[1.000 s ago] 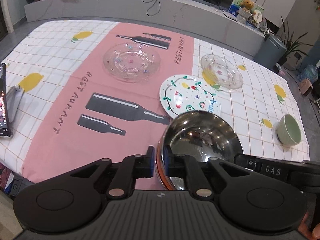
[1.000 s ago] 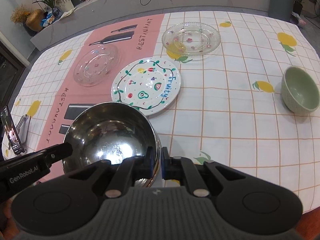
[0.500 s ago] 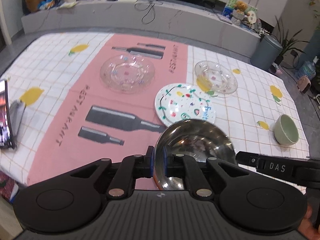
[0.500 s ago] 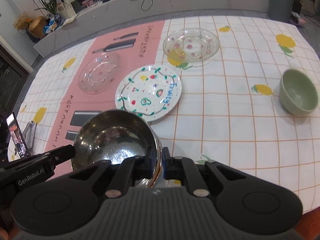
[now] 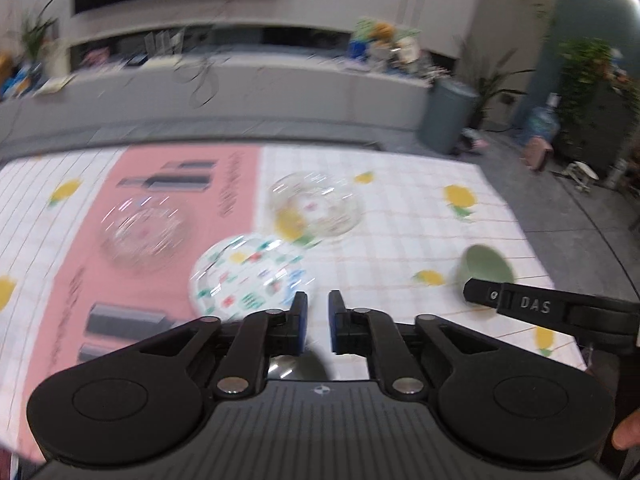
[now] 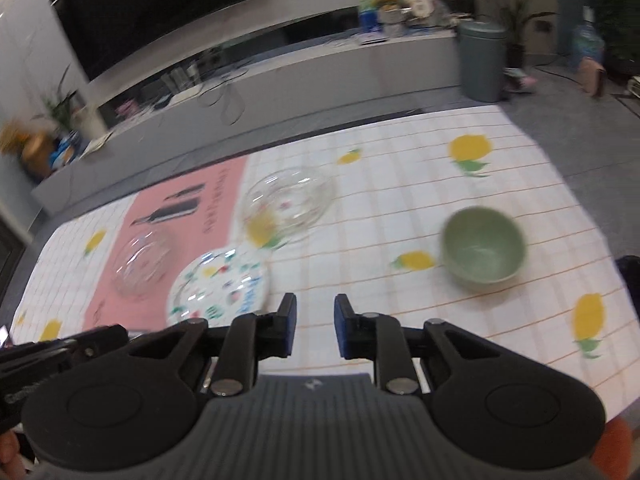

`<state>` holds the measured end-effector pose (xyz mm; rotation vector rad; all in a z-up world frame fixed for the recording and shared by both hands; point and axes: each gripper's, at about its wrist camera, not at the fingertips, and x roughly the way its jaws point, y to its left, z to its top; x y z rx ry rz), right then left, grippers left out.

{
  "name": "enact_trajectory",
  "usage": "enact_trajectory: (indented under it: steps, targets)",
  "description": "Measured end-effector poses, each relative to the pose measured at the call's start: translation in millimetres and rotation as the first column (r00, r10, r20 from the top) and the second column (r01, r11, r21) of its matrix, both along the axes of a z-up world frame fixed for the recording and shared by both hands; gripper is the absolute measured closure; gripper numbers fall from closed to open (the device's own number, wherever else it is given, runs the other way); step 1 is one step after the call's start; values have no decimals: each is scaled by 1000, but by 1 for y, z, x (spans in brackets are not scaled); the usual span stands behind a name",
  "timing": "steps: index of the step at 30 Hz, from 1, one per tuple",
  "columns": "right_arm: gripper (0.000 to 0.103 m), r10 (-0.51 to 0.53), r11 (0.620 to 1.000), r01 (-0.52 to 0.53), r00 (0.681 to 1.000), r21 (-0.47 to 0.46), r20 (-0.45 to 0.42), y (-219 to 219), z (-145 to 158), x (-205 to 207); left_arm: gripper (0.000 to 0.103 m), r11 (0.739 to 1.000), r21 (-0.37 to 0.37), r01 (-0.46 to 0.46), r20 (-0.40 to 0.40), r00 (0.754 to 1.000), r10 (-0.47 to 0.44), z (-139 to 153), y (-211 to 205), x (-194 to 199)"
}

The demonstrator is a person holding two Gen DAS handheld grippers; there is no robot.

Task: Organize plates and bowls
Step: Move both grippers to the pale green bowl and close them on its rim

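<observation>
The left gripper (image 5: 318, 322), black with blue pads, tilts down over the near edge of the table; its jaws have just been opening and stand a narrow gap apart with nothing between them. Just below that gap a sliver of the shiny steel bowl (image 5: 294, 366) shows, mostly hidden behind the gripper body. The right gripper (image 6: 315, 330) tilts down likewise, its jaws also just opened, a little wider, and empty. In the left wrist view its black bar crosses in from the right, covering the near rim of the pale green ceramic bowl (image 6: 482, 254).

Beyond the fingers lies the white round plate painted with fruit (image 5: 250, 276), and behind it a clear glass plate with small coloured dots (image 5: 314, 208) on the white checked part of the lemon-print tablecloth (image 6: 400, 208). A second clear glass plate (image 5: 146, 236) sits on the pink placemat with bottle silhouettes (image 5: 168, 184). The green bowl stands upright, well apart to the right.

Both views are smeared by motion, so the plate patterns and the placemat lettering cannot be read. Fingertips show at the lower corners of both views.
</observation>
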<state>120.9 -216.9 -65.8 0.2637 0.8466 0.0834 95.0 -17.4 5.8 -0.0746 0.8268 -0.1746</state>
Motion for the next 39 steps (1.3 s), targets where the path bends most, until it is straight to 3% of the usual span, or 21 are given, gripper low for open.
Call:
enact_trajectory:
  steps: [3, 6, 10, 14, 19, 26, 30, 39]
  targets:
    - [77, -64, 998, 64, 998, 13, 1, -32, 0, 2, 85, 998, -2, 61, 47, 997, -60, 5, -29, 9]
    - [66, -136, 991, 136, 991, 15, -11, -63, -2, 5, 84, 993, -44, 109, 40, 993, -107, 5, -55, 23]
    - [64, -199, 980, 198, 979, -14, -45, -94, -9, 9, 69, 981, -119, 155, 28, 988, -152, 0, -81, 40]
    - [59, -241, 970, 242, 968, -4, -76, -120, -20, 14, 59, 972, -149, 183, 4, 983, -184, -13, -102, 60]
    - [59, -284, 955, 292, 949, 45, -138, -149, -41, 29, 58, 964, -197, 177, -75, 978, -195, -38, -127, 87]
    - [59, -307, 939, 332, 926, 87, -219, -171, -68, 62, 58, 971, -183, 152, -191, 964, -187, -77, -155, 125]
    - [66, -305, 929, 349, 911, 122, -277, -179, -86, 80, 59, 977, -163, 136, -244, 954, -174, -99, -165, 139]
    - [78, -302, 921, 361, 899, 147, -318, -181, -106, 99, 68, 983, -137, 119, -310, 938, -157, -129, -180, 155]
